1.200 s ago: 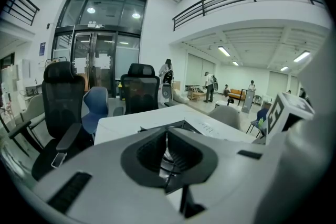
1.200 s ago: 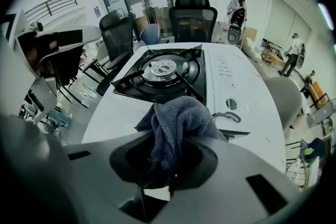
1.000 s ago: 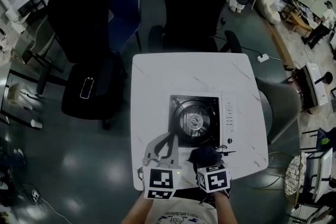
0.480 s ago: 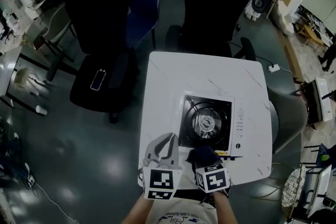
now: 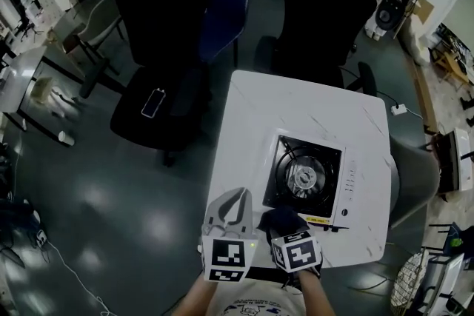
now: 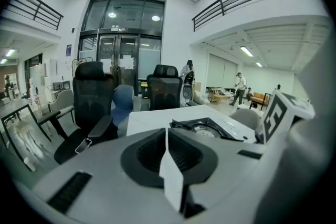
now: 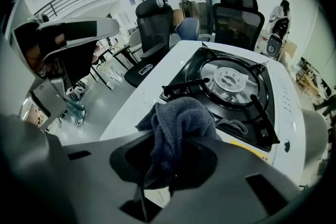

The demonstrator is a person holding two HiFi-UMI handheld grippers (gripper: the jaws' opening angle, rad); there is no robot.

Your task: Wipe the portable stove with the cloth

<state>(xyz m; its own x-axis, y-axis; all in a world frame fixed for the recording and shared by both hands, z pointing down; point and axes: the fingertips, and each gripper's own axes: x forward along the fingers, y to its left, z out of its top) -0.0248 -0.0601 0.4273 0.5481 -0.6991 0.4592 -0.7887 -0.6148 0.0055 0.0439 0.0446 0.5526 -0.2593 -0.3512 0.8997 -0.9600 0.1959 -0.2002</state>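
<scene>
The left gripper [image 5: 232,197] hangs clenched on nothing, beside the work. The right gripper [image 5: 284,223] grasps the bunched cloth [image 7: 177,122] — the portable stove [image 5: 311,177] lies just ahead of it. Loose folds could snag a pan-support prong and tug free.

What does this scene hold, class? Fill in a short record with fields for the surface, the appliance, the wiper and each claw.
Surface: table, white top
Appliance: portable stove, on the table's near right part, nothing on its burner
Wiper: cloth, dark, bunched, by the portable stove's near left corner
Right side: right claw, shut on the cloth
Left side: left claw, shut, empty, left of the portable stove
Beyond: black chairs past the table
</scene>
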